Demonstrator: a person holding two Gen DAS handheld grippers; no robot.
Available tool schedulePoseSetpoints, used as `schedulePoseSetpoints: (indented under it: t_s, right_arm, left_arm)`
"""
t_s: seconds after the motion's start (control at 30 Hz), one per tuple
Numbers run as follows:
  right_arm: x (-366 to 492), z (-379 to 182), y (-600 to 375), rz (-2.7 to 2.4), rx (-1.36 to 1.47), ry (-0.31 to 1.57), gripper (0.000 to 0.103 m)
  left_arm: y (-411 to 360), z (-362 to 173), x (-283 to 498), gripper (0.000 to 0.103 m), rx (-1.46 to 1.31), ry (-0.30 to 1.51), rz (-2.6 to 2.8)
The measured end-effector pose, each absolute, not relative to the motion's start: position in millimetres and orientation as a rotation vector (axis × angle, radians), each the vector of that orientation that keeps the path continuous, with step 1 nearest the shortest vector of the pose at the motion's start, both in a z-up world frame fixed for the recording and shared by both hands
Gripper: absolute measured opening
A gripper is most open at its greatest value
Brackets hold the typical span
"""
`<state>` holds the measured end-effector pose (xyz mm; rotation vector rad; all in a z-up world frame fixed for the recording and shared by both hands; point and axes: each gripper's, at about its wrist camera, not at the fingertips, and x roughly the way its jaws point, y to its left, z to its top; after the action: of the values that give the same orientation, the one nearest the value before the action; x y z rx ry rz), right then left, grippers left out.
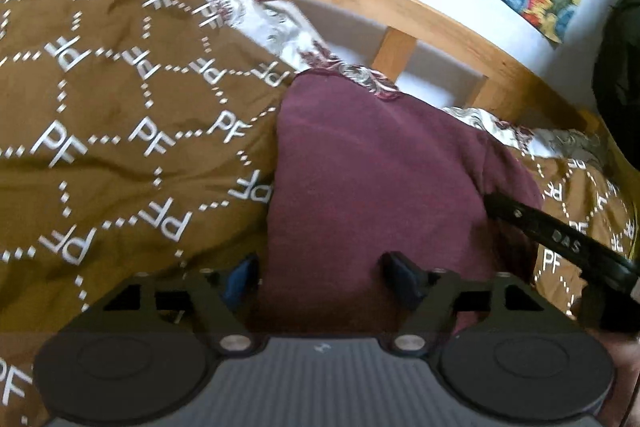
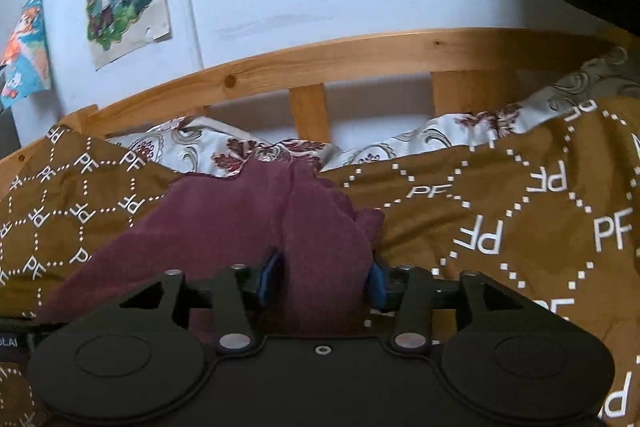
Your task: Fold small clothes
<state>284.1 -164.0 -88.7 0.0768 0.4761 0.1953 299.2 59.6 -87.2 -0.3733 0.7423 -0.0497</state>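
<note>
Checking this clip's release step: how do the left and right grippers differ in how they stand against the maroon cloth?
The left gripper stands wide, with flat maroon cloth lying untouched between its fingers; the right gripper is narrower, a raised fold of the cloth standing between its blue pads. Whether those pads press it, I cannot tell. Both hover low over the brown PF blanket.

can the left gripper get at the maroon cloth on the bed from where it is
Probably yes. The left gripper has its jaws wide apart right over the maroon knit cloth, which lies on top of the brown PF-print bedspread, and nothing covers the cloth's near edge.
</note>
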Motion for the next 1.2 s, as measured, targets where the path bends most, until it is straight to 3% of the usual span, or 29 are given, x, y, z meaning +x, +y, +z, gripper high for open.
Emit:
schedulePoseSetpoints:
  t_s: [0.17, 0.23, 0.43, 0.63, 0.9, 1.2]
  right_arm:
    - [273.2, -81.2, -171.9, 0.159, 0.102, 0.463, 0.069]
    - [265.8, -75.2, -175.2, 0.146, 0.116, 0.452, 0.079]
    - [228.4, -49.6, -178.8, 0.137, 0.128, 0.397, 0.095]
    - [178.2, -19.8, -180.0, 0.144, 0.111, 0.311, 0.102]
    - [97.0, -1.2, -170.4, 0.144, 0.031, 0.236, 0.102]
    - [0.1, 2.0, -148.9, 0.142, 0.028, 0.199, 0.102]
  left_arm:
    - [68.2, -78.0, 290.9, 0.099, -0.417, 0.719, -0.017]
    - [69.3, -71.8, 284.3, 0.101, -0.423, 0.705, -0.011]
    - [64.2, -46.1, 257.1, 0.102, -0.359, 0.653, -0.036]
    - [55.9, -14.7, 213.1, 0.102, -0.262, 0.578, -0.067]
    - [48.0, 16.0, 141.3, 0.102, -0.176, 0.488, -0.091]
    - [72.8, 17.4, 66.5, 0.102, -0.219, 0.535, -0.075]
